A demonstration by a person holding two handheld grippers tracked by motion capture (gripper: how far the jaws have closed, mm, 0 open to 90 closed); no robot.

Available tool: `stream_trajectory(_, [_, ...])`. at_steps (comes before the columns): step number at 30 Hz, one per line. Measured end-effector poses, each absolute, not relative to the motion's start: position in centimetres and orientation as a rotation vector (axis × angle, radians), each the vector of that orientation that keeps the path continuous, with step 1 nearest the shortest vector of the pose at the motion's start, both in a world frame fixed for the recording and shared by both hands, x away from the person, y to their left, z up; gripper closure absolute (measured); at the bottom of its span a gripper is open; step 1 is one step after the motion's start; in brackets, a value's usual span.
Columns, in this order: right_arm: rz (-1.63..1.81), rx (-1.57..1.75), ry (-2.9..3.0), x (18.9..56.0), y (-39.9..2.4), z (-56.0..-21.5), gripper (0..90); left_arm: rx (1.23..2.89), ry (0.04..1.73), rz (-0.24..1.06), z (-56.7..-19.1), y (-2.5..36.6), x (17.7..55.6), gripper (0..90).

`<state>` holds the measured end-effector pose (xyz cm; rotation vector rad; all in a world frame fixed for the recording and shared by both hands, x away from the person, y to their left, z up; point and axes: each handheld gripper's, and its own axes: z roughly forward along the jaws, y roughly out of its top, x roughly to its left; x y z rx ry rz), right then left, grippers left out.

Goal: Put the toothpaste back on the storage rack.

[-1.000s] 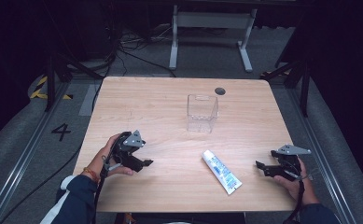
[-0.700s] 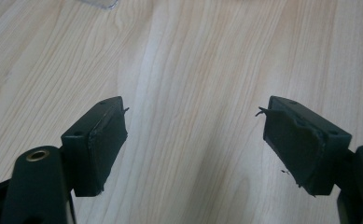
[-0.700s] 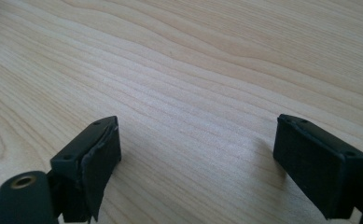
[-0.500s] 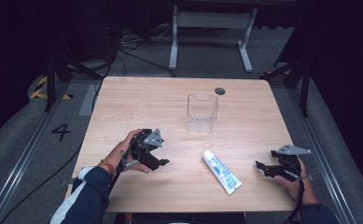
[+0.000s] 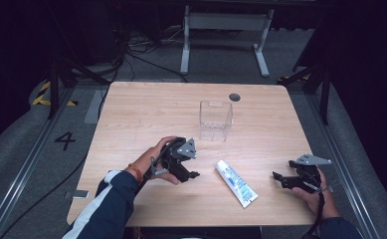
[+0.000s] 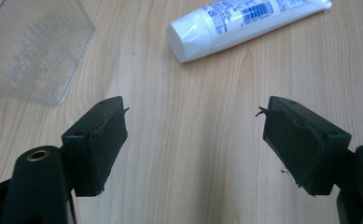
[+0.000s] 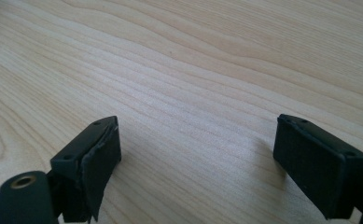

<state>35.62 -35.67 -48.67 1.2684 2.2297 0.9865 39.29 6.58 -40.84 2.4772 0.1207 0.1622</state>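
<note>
A white toothpaste tube (image 5: 236, 182) with blue print lies flat near the table's front, cap end pointing toward the left gripper. A clear plastic box (image 5: 215, 120) stands upright at mid-table. My left gripper (image 5: 195, 174) sits just left of the tube, held in a hand, its jaws wide open and empty. Its own view shows the tube's cap end (image 6: 195, 39) ahead and the clear box (image 6: 32, 51) at upper left, both beyond the left gripper (image 6: 193, 112). My right gripper (image 5: 276, 176) rests at the front right, open over bare wood, as the right gripper (image 7: 198, 126) view confirms.
The light wooden table (image 5: 146, 109) has a dark round hole (image 5: 234, 97) near its far edge. Dark floor, cables and a grey metal stand (image 5: 226, 22) lie beyond the table. A floor marking "4" (image 5: 64, 140) sits at the left.
My left gripper has moved right across the table toward the toothpaste tube's cap end. The right gripper, the tube and the box have stayed put.
</note>
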Motion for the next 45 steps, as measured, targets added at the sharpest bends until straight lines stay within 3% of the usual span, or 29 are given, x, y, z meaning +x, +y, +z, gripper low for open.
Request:
stream_trajectory(27, [0.984,1.268,2.229,35.6,-35.7,-48.7,15.3,2.496,-0.121,0.054,-42.3,-2.6,38.9,19.7])
stream_trajectory(45, [0.983,1.268,2.230,35.6,-35.7,-48.7,15.3,2.549,-0.214,-0.023,-44.4,-6.3,38.5,17.7])
